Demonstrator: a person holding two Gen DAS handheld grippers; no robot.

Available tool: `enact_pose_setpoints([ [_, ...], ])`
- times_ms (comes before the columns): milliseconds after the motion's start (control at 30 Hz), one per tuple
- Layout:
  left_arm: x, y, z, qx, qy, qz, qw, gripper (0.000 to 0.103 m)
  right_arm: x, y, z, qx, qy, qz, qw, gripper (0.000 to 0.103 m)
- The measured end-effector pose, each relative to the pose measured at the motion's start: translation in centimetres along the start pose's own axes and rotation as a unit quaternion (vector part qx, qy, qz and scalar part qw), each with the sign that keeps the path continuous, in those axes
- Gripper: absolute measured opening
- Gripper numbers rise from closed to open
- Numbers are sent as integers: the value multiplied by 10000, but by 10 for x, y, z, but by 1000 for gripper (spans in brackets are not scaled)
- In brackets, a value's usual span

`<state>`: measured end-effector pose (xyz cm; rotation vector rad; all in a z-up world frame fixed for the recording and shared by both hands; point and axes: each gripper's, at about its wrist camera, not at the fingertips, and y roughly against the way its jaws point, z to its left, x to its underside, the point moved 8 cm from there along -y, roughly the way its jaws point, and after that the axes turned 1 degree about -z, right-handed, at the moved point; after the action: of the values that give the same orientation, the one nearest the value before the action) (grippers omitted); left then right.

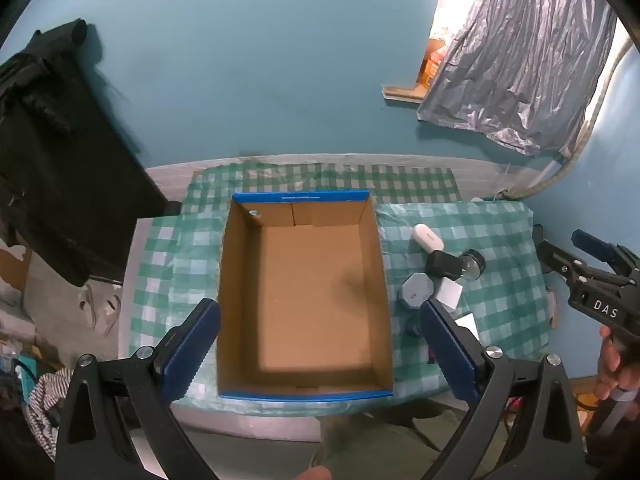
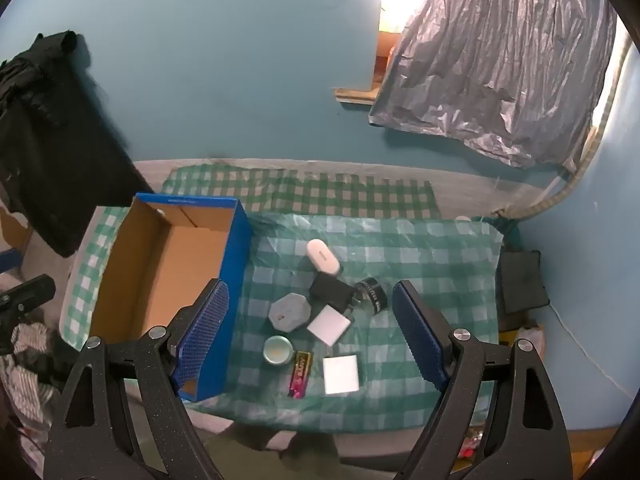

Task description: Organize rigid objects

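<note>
Open cardboard box with blue outer walls on a green-checked cloth, nothing inside but bare brown floor. Left gripper above the box's near end, fingers spread wide to either side of it, nothing between them, no contact with the box. Right gripper over the cluster of small things to the right of the box, fingers likewise spread, nothing pinched. On the cloth, seen from the right wrist: white oval case farthest back; black charger just in front of it, touching a black round lens on its right; grey octagonal tin just left of the charger; white square block right of the tin, against the charger's plug; small round teal tin nearer; dark wrapped bar with pink print just beside it; flat white card right of the bar. All of these outside the box, close together, well clear of the cloth's right edge. From the left wrist, right gripper's body at far right, held by a hand. Behind the table, teal wall, black cloth hanging at left, crinkled silver sheet at upper right.
</note>
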<state>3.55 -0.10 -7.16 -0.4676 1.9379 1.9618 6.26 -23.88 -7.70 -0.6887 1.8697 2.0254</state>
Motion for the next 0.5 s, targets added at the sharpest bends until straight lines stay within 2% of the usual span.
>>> enact_pose_setpoints([
  [133, -1, 9, -10, -185, -55, -132, 9997, 100, 0, 0, 1, 8, 6, 46, 10000, 84],
  [200, -4, 2, -6, 31, 75, 59, 9999, 100, 0, 0, 2, -1, 10, 37, 10000, 84],
  [300, 2, -4, 5, 217, 178, 37, 9996, 100, 0, 0, 3, -2, 17, 38, 10000, 84],
  [500, 0, -3, 6, 206, 146, 25, 9997, 99, 1, -2, 5, -8, -23, 43, 10000, 84],
])
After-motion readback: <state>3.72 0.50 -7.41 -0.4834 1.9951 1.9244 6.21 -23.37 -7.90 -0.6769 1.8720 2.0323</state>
